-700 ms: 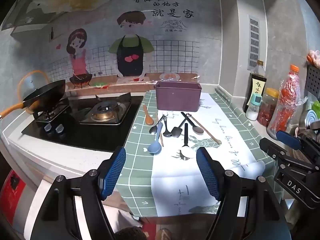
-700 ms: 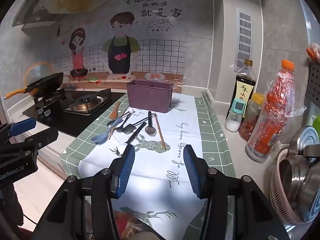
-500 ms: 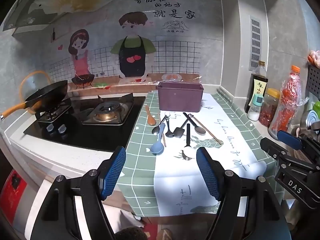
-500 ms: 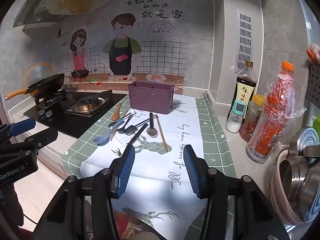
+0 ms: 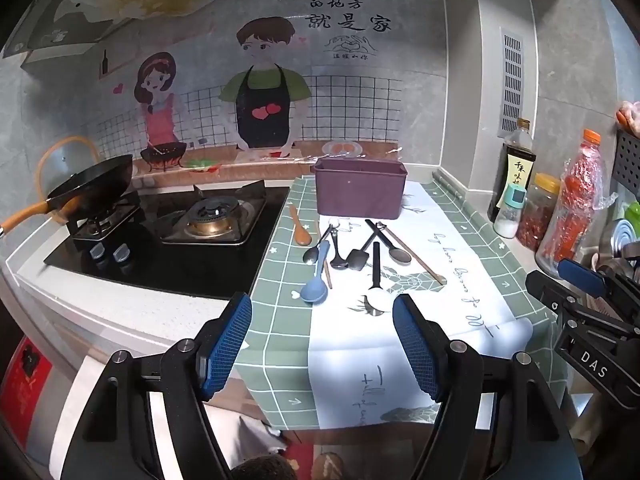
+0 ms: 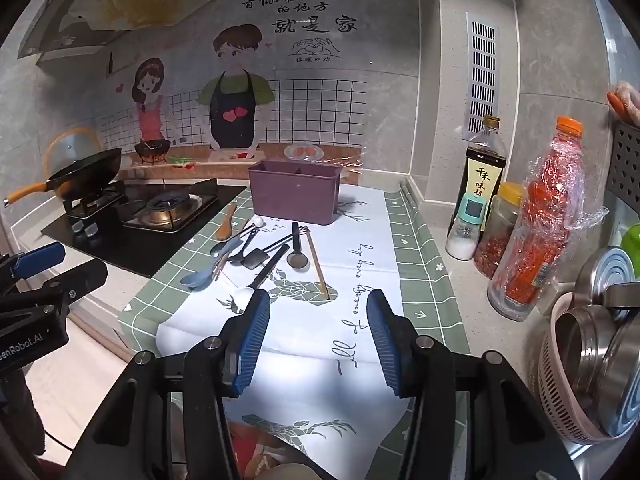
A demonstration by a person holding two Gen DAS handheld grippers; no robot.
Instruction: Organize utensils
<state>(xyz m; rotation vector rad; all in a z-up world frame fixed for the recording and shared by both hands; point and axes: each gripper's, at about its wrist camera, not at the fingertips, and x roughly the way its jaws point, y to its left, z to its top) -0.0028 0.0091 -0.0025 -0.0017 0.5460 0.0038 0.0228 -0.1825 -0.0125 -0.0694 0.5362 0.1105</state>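
Note:
Several utensils lie scattered on a white and green cloth: a blue spoon (image 5: 316, 280), a wooden spoon (image 5: 300, 228), a white-headed black spoon (image 5: 376, 280), a black spatula (image 5: 358, 258), metal spoons and wooden chopsticks (image 5: 416, 254). Behind them stands a purple divided holder (image 5: 360, 190). My left gripper (image 5: 322, 316) hangs open in front of the counter edge, nothing between its blue pads. My right gripper (image 6: 316, 312) is open too, over the cloth just short of the white-headed spoon (image 6: 244, 294). The holder (image 6: 294, 196) and chopsticks (image 6: 318, 266) show ahead of it.
A gas hob (image 5: 208, 224) with a wok (image 5: 88, 192) sits left of the cloth. Bottles and jars (image 6: 536, 216) line the right wall, and a pink basket with steel containers (image 6: 592, 360) stands at the near right. The counter's front edge (image 5: 120, 316) is close below.
Both grippers have drifted slightly back and up from the counter, so the utensils look a little farther off. Both stay open and the utensils have not moved.

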